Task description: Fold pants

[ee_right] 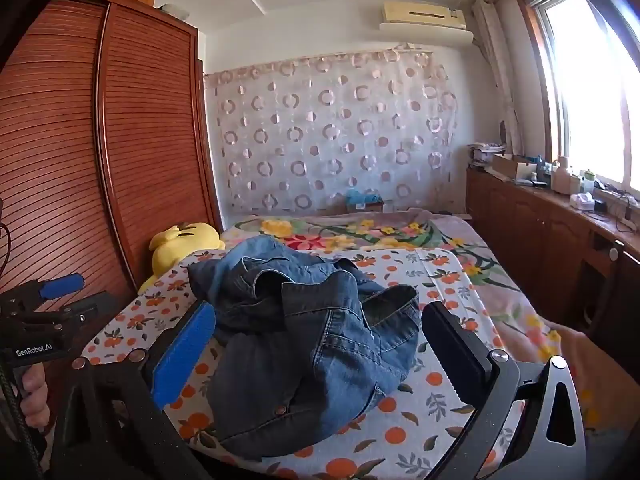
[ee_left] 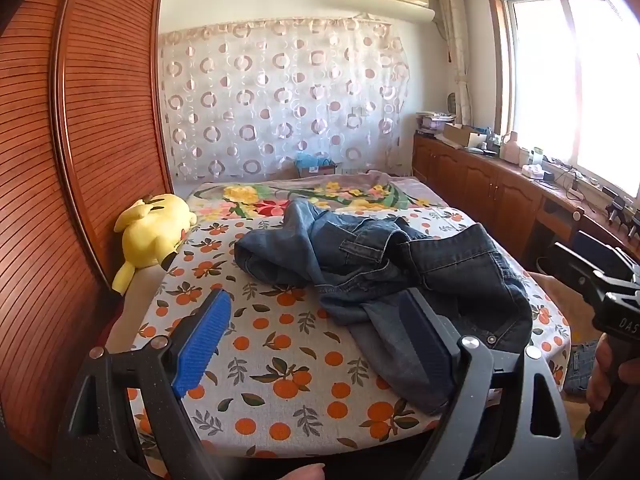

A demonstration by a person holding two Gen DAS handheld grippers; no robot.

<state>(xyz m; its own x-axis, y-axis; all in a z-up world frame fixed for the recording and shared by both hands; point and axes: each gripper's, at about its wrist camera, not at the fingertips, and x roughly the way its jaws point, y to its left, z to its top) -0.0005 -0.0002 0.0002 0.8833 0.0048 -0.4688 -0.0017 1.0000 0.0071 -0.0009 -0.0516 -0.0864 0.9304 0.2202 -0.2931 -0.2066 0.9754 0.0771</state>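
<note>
Pants (ee_left: 384, 272) on bed (ee_left: 280, 380), toy (ee_left: 154, 232) leftward

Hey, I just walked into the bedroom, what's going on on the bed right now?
A person holds a two-finger gripper in each hand over a crumpled pair of blue denim jeans lying in a heap on the orange-fruit-print bedsheet. The left gripper and right gripper are both open, neither gripping the denim. Folding has not started. A yellow plush toy lies beside the wooden slatted wardrobe.
</note>
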